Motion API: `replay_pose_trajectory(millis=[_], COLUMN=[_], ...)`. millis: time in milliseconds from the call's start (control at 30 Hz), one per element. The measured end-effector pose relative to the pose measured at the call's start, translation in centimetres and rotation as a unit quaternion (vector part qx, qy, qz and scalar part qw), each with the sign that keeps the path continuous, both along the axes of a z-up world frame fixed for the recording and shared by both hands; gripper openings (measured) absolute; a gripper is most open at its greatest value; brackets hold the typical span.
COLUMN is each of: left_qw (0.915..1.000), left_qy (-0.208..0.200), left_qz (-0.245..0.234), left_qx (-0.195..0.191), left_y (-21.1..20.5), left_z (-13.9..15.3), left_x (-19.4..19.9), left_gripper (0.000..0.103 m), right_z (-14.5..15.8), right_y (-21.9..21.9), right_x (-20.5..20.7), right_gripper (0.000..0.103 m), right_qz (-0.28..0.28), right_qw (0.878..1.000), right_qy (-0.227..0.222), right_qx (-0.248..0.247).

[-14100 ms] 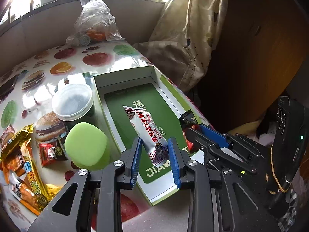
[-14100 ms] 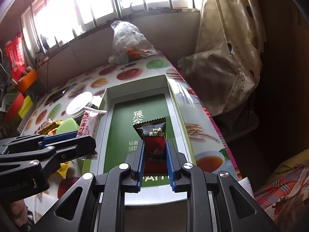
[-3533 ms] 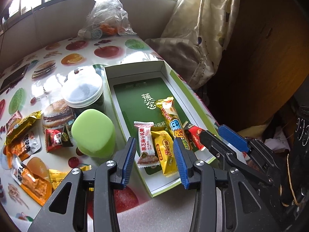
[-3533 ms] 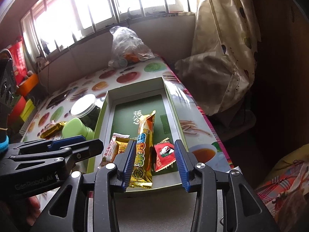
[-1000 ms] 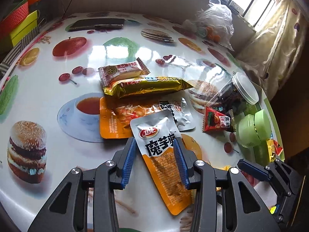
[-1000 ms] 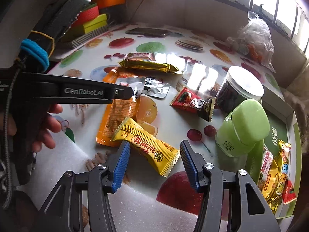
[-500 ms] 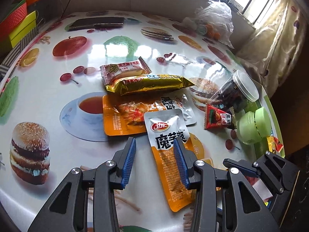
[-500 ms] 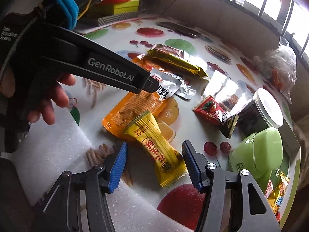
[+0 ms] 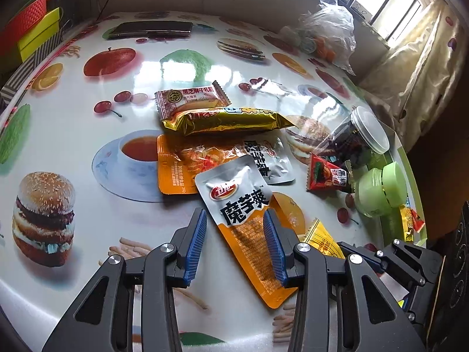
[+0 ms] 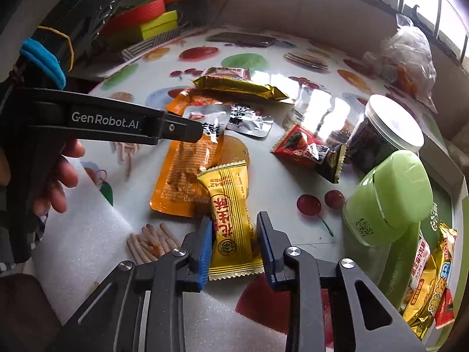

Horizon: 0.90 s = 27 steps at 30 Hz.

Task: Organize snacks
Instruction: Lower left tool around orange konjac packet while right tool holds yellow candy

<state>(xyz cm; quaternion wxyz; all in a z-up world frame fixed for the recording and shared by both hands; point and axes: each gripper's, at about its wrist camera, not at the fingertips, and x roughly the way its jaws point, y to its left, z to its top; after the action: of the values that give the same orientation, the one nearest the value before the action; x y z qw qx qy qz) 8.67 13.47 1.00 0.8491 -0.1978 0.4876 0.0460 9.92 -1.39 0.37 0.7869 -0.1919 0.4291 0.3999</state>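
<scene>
Two tongs I see — right tongs (image 10: 233,245) closing around yellow bar (image 10: 231,223); left tongs (image 9: 234,242) spread over pouch (image 9: 246,223).

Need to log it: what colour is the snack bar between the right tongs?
Yellow with red lettering, clearest in the right wrist view.

Both your wrist cameras look steeply down, close over the counter (image 9: 73,111). Your left view faces the orange konjac pouch (image 9: 249,234); your right view shares it (image 10: 187,170), plus the green jar (image 10: 390,196).
</scene>
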Motion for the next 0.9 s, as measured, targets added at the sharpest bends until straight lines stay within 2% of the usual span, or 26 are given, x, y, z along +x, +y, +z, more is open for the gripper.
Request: replay_pose_trajectory(millis=[333,400,433,467,633,767,900], left_qw=[0.9999,0.9997,0.9997,0.9996,0.9989,0.9968,0.9959], left_qy=[0.011,0.014,0.015,0.015,0.025,0.036,0.039], left_qz=[0.004,0.001,-0.003,-0.005,0.001,0.011,0.021], left_qx=[0.011,0.019,0.020,0.023,0.041,0.070,0.079], left_y=[-1.8,-2.4,-2.7,-2.9,-3.6,-3.9,-4.0], left_z=[0.2,0.2,0.1,0.2,0.0,-0.3,-0.3], left_x=[0.9,1.1,1.3,1.3,1.9,2.1,2.1], left_gripper=[0.042,0.051,0.060,0.062,0.062,0.062,0.062], right_z=[0.0,0.0,0.0,-0.1,-0.1,-0.2,-0.3], right_y=[-2.5,-2.9,-3.1,-3.3,-4.1,-4.3,-4.4], right_x=[-0.2,-0.3,-0.4,-0.4,-0.2,-0.4,-0.5], right_gripper=[0.027,0.027,0.027,0.027,0.027,0.027,0.027], right_qz=[-0.086,-0.093,-0.097,-0.101,-0.113,-0.113,-0.112], right_qw=[0.996,0.995,0.995,0.994,0.992,0.992,0.992], right_qy=[0.008,0.010,0.011,0.012,0.018,0.016,0.016], right_qx=[0.026,0.031,0.034,0.037,0.051,0.055,0.059])
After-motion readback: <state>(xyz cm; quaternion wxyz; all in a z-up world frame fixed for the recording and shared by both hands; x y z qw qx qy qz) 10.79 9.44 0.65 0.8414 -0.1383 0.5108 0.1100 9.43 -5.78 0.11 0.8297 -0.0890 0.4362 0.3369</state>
